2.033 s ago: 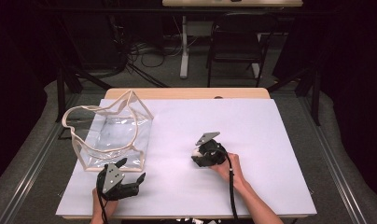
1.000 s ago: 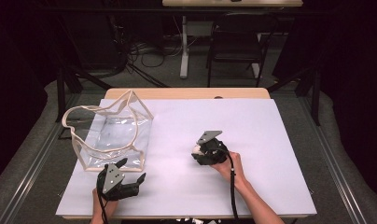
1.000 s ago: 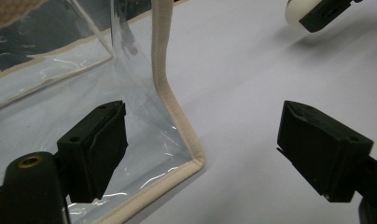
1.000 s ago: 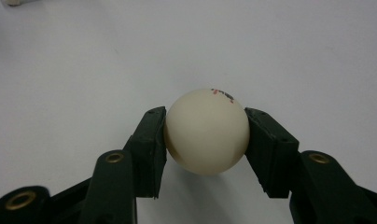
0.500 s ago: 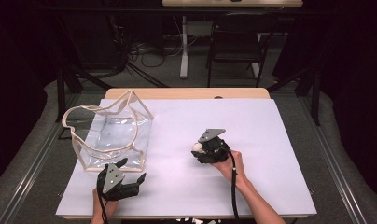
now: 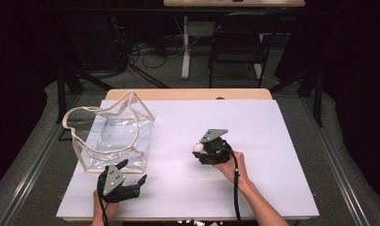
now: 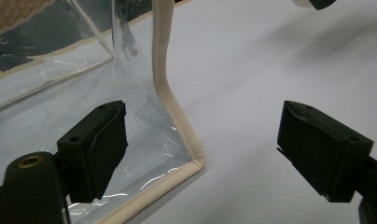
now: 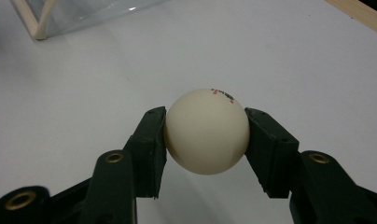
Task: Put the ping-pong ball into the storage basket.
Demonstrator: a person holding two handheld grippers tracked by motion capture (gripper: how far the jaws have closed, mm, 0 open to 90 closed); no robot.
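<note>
A person is sitting at a table with a white worktop (image 6: 273,141) and is holding a black gripper in each hand. The right gripper (image 8: 206,135) is squeezing a small cream ball (image 8: 206,131) between its two jaws, one jaw pressing on each side of the ball. The ball has a tiny red and black mark near its top. In the high view the right gripper (image 6: 202,151) is holding the ball (image 6: 197,147) near the middle of the worktop, and the ball is pointing toward the left edge. The left gripper (image 6: 131,180) is resting near the front left corner of the worktop, and its jaws are standing wide apart with nothing pinched between them. A clear plastic bag (image 6: 114,139) with a cream border is lying open by the left edge, just behind the left gripper. In the left gripper view, a corner of the bag (image 7: 179,140) is sitting between the open jaws, and I cannot tell whether the jaw on the bag's side is touching it. The ball and the bag are well apart.
</note>
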